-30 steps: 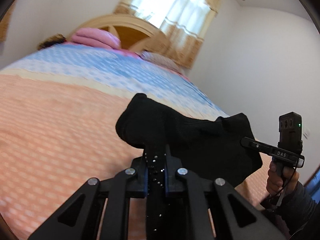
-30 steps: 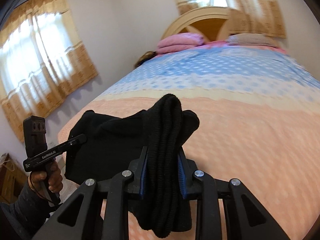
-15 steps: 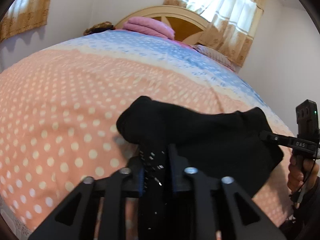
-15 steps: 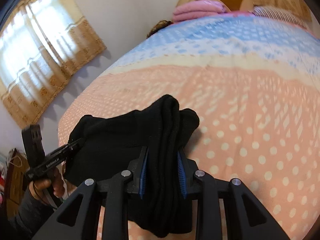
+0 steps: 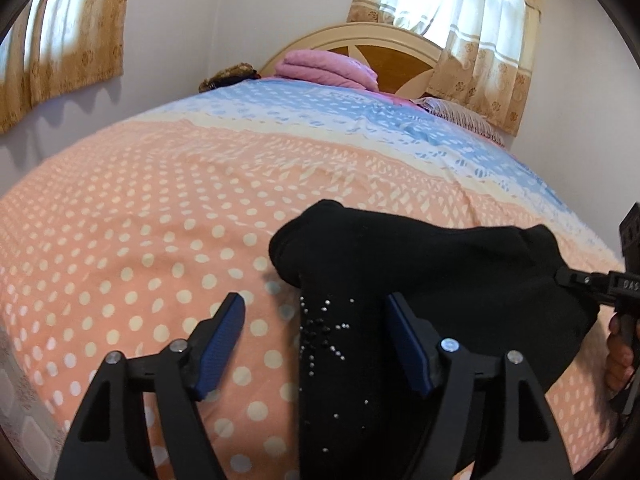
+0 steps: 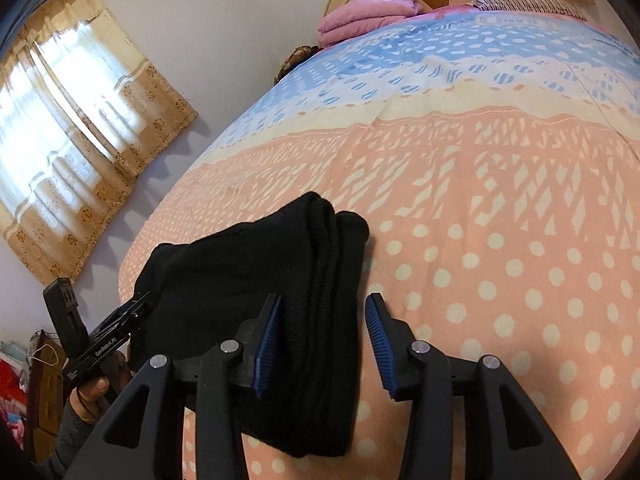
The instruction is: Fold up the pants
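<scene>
Left gripper [image 5: 314, 322]: its jaws are now standing wide apart, having let go of the cloth they were clamping half a second ago.
Right gripper [image 6: 322, 320]: its jaws are also spreading open, no longer pinching the thick folded edge running between them.
Pants [image 5: 432, 280]: black, folded into a compact bundle, lying released near the foot of the bed.
Bedspread [image 5: 140, 240]: peach with white dots, turning blue toward the headboard [image 5: 384, 46].
Meaning: the fold is likely finishing; both grippers can be drawing back.
</scene>
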Demonstrator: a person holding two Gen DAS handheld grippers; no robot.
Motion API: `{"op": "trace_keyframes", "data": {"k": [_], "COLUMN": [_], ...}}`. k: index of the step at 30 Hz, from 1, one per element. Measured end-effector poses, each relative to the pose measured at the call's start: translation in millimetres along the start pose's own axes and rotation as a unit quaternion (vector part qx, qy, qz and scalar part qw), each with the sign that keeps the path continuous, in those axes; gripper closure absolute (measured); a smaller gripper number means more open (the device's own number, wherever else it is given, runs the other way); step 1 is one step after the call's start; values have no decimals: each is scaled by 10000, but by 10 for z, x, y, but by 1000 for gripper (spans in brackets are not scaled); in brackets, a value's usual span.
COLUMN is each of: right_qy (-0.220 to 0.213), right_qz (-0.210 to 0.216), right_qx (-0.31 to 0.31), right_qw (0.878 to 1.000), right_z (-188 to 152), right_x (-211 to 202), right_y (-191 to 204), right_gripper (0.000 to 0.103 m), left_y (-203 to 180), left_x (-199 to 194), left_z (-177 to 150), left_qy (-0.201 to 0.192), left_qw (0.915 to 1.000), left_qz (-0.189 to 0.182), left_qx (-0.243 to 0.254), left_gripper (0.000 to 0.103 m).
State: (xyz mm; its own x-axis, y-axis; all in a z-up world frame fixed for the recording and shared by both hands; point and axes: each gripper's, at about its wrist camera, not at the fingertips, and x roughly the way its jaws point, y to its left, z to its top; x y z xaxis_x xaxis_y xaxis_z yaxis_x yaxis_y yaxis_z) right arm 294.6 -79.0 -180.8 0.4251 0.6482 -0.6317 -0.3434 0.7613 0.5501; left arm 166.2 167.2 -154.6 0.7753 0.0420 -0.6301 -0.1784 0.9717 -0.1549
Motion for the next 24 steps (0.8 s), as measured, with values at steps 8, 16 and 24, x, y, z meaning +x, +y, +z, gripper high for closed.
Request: {"op": "trace_keyframes", "data": {"k": [8, 16, 24], "right_qy": [-146, -224, -319], "right_qz": [-287, -482, -725], "right_qx": [-128, -120, 10], "right_qw": [9994, 9985, 9969], "right_z": [-71, -95, -133], "right_x": [-111, -183, -324], "right_y": [22, 19, -22], "right_gripper": [50, 45, 38], "left_y": [-14, -25, -18], "left_x": [-11, -70, -222], "left_z": [-25, -45, -89], "left_qy": [-42, -13, -21], "left_qw": [9997, 9996, 9995], "left_qz": [207, 266, 327], "left_qx": [-83, -70, 27], "left_gripper": [24, 21, 21]}}
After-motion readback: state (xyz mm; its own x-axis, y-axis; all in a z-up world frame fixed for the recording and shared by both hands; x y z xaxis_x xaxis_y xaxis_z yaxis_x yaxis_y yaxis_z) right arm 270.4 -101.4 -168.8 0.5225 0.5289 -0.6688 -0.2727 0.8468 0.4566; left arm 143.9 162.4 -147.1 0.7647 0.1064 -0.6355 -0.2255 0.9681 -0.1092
